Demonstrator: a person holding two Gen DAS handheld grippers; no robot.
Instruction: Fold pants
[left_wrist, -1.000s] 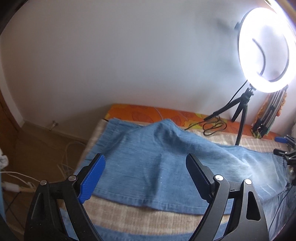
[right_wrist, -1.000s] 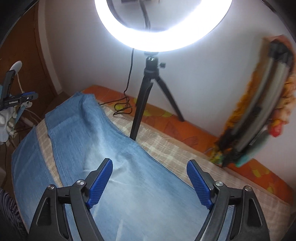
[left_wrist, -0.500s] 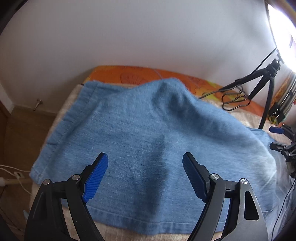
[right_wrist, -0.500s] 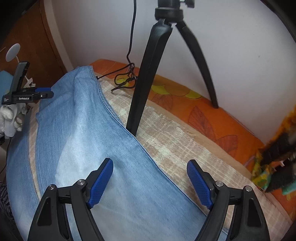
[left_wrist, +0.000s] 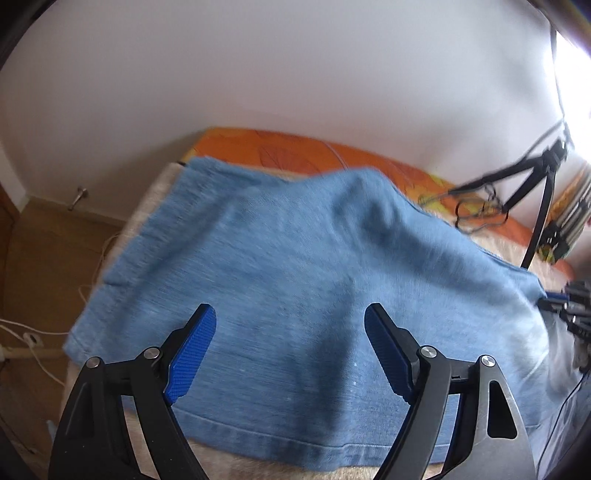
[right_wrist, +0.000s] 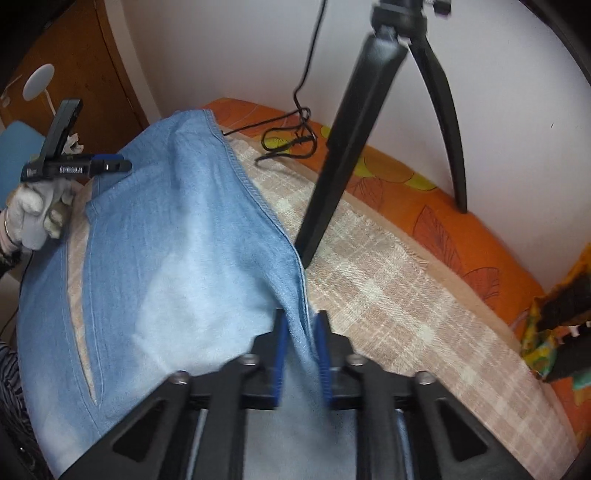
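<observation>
Light blue denim pants lie spread across a beige checked blanket on a bed. My left gripper is open and hovers just above a pant leg near its hem, holding nothing. In the right wrist view the pants run from the far left to the near edge. My right gripper is nearly shut, its blue pads pinching the seamed far edge of the denim. The left gripper also shows there, held in a gloved hand at the far left.
A black tripod of a ring light stands on the blanket just beyond the pants' edge, with a coiled black cable behind it. An orange patterned mattress edge meets the white wall. Wooden floor and white cables lie left of the bed.
My right gripper has dropped to the pants' far edge and closed from wide open onto the denim seam. My left gripper has moved forward and lower over the pant leg, still open.
</observation>
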